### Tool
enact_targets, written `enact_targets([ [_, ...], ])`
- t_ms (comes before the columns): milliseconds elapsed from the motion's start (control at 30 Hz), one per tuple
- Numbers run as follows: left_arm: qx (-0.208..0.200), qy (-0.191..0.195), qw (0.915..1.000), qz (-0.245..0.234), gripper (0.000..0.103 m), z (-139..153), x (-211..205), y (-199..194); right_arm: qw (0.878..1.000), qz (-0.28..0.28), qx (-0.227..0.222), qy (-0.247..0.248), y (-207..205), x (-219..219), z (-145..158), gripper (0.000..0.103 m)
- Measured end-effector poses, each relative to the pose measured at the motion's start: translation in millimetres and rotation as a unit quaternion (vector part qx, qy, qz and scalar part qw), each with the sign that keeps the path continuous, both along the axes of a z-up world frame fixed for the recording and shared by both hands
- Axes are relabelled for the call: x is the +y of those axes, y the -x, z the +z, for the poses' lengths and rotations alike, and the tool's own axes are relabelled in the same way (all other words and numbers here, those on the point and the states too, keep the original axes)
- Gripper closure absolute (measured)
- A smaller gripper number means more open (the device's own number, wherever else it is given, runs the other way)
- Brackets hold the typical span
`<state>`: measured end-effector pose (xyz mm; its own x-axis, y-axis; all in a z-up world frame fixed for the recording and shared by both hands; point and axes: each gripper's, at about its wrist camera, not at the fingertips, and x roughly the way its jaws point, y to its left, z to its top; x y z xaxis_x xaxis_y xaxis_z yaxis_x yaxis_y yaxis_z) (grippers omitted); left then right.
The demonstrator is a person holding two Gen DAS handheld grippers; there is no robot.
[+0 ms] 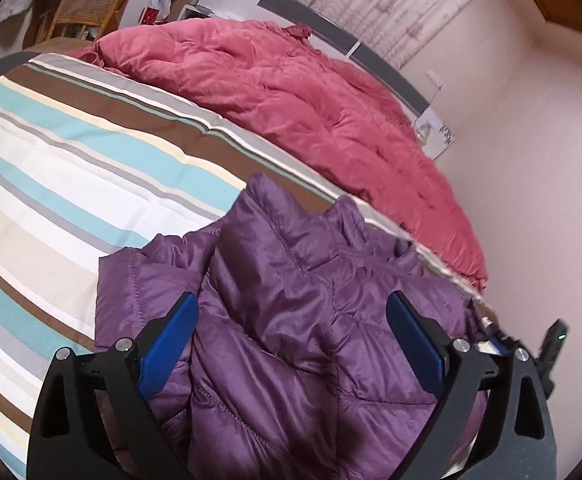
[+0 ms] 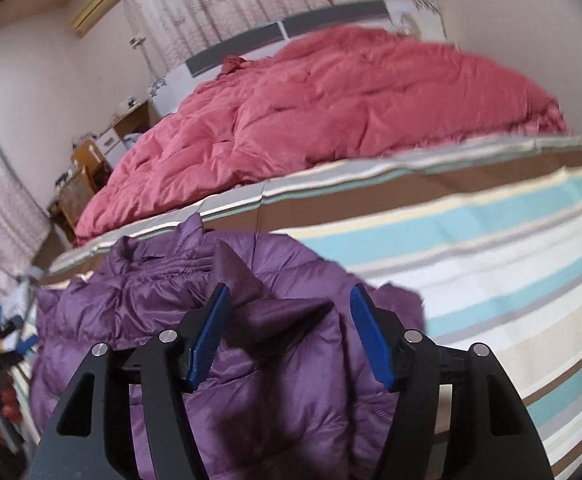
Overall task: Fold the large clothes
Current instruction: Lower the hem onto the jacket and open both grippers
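- The room is evenly and softly lit, with daylight filtering through the pale curtains [image 1: 375, 4] far beyond the left tool [image 1: 293, 322].
- Directly beneath each tool a soft dark shadow falls on the purple jacket [image 1: 291, 320], whose shiny fabric catches mild sheen on its ridges.
- The left wrist view is fairly sharp throughout.
- The right wrist view is smeared: the striped bedsheet [image 2: 491, 248] to the right of the right tool [image 2: 287, 318] and the pink duvet [image 2: 331, 108] ahead look blurred.
- Both views bulge strongly, bending the bed's edges, with black vignetting in the corners.
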<state>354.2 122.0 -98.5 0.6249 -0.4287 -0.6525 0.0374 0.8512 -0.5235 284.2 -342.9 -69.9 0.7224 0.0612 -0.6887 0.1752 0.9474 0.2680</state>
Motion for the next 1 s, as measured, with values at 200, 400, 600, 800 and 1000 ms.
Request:
enact_targets([
  [200,0.008,-0.035,0.9994,0.0,0.009,-6,-10,-4,0.994,0.012,0.013,0.108,-2,10,7,0.041],
  [400,0.012,-0.06,0.9981,-0.003,0.013,-9,-15,-9,0.994,0.018,0.02,0.108,-4,10,0,0.041],
  [600,0.017,-0.07,0.9974,-0.005,0.021,-11,-17,-15,0.993,0.024,0.026,0.108,-8,11,-4,0.041],
  [800,0.021,-0.069,0.9974,-0.002,0.027,-11,-17,-19,0.993,0.028,0.029,0.109,-11,14,-7,0.041],
  [1000,0.021,-0.078,0.9967,-0.008,0.044,-12,-21,-22,0.994,0.038,0.043,0.094,-15,12,-14,0.041],
])
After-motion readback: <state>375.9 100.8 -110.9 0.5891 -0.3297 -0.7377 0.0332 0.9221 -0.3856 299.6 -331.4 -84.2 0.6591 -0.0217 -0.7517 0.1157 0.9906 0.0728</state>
